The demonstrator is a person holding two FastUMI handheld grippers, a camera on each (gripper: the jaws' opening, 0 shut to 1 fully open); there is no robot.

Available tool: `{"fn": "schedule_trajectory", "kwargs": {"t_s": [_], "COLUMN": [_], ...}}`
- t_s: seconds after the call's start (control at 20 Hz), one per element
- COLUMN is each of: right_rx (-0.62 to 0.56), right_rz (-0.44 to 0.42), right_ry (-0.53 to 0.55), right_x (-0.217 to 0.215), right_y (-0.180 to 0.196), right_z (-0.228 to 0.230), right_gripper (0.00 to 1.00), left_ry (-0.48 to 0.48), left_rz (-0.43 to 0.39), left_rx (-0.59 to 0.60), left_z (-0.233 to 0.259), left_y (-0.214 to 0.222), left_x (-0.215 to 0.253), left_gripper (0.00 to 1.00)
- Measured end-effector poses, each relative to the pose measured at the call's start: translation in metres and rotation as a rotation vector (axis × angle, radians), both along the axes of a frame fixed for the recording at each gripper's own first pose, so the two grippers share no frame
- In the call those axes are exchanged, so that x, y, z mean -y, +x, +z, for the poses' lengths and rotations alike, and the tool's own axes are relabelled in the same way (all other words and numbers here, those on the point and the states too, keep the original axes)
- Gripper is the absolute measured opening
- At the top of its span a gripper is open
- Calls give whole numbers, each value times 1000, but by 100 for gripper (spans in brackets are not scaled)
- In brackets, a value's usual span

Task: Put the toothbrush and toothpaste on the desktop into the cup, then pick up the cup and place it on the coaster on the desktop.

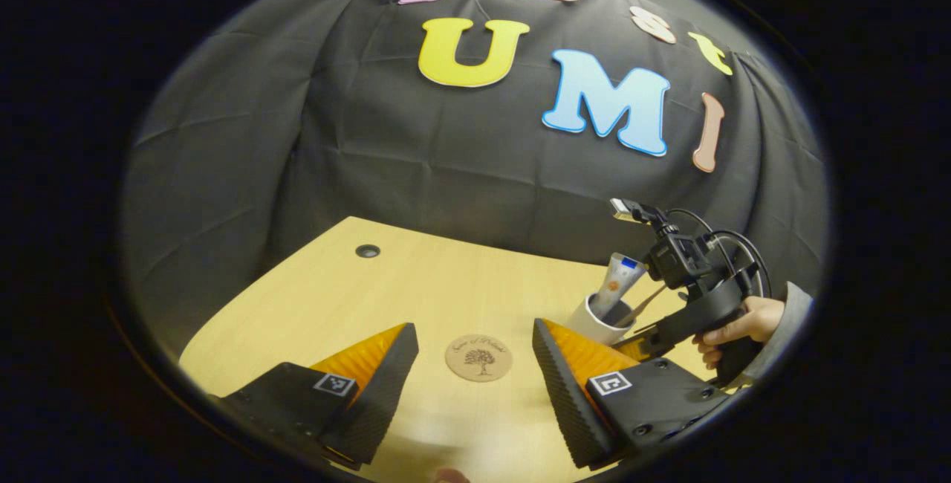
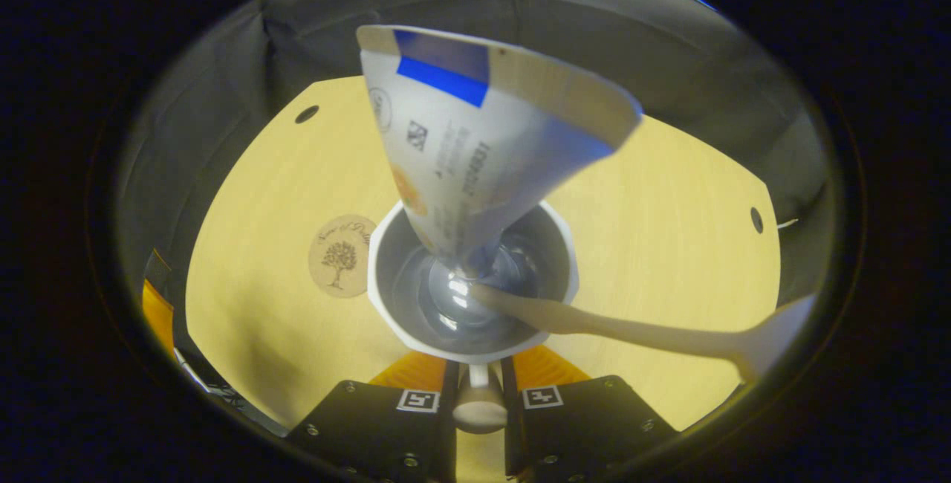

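While the light wooden desktop (image 1: 416, 275) spreads out under both views, the white cup (image 2: 472, 286) stands on it with the toothpaste tube (image 2: 475, 148) leaning upright inside, crimped end up, and the pale toothbrush (image 2: 631, 331) slanting out over the rim toward the right of the right gripper view. Seen in that view, the right gripper (image 2: 479, 386) looks down into the cup from above, its two fingers drawn close together on a small white part at the cup's near side, apparently its handle; whether both pads truly press on it cannot be told for certain, though it looks like a grip. Both items appear to be in the cup already, so the carry to the coaster is judged to be the step in hand. The round cork coaster (image 2: 340, 256) lies flat just beside the cup, on its left in the right gripper view, apart from it by a narrow strip of bare wood. In the left gripper view the same coaster (image 1: 479, 357) sits between the widely spread, empty fingers of the left gripper (image 1: 475, 371), with the cup (image 1: 596, 323) to its right, held from behind by a hand (image 1: 735, 327). The move turns on a short sideways shift toward the coaster, and the right gripper is plainly the nearer one.
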State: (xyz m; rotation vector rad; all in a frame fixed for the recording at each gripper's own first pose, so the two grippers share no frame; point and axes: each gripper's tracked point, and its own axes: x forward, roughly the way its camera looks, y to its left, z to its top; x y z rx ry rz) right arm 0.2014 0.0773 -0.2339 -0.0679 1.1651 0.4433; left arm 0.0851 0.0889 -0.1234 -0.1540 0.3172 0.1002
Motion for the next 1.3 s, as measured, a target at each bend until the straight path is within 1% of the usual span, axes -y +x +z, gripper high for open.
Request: {"fn": "schedule_trajectory", "kwargs": {"t_s": [0.15, 0.2, 0.3, 0.35, 0.4, 0.45, 0.55, 0.6, 0.75, 0.95, 1.0, 1.1, 1.15, 1.3], "right_rx": [6, 9, 10, 10, 12, 12, 9, 9, 2, -18, -22, -26, -28, -27], "right_rz": [26, 35, 51, 58, 65, 75, 92, 99, 119, 134, 137, 142, 142, 141], "right_ry": [-9, -13, -17, -18, -21, -25, -30, -31, -38, -47, -47, -49, -54, -58], "right_x": [0, 0, 0, 0, 0, 1, 0, 0, 1, 0, 0, 2, 2, 2], "right_y": [1, 1, 1, 3, 2, 4, 5, 5, 6, 5, 5, 6, 5, 6], "right_z": [0, 0, 0, 2, 3, 3, 4, 4, 5, 5, 5, 5, 5, 6], "right_gripper": [25, 21, 21, 25, 21, 25, 25, 25, 25, 25, 29, 29, 25, 25], "left_ry": [-4, -5, -9, -12, -11, -8, -7, -13, -16, -27, -28, -34, -36, -41], "left_rz": [15, 22, 35, 39, 43, 49, 58, 60, 74, 96, 101, 110, 114, 122], "left_rx": [-1, -1, -4, -5, -4, -5, -7, -5, -8, -13, -14, -15, -16, -16], "left_z": [-1, 0, 0, -1, -1, -1, -2, -2, -4, -6, -6, -8, -7, -8], "left_y": [-11, -14, -19, -22, -25, -28, -34, -35, -44, -50, -51, -53, -55, -59], "left_x": [-23, -32, -47, -54, -61, -68, -81, -86, -95, -111, -114, -119, -121, -124], "left_gripper": [98, 98, 98, 98, 98, 98, 98, 100, 98, 98, 98, 98, 98, 98]}}
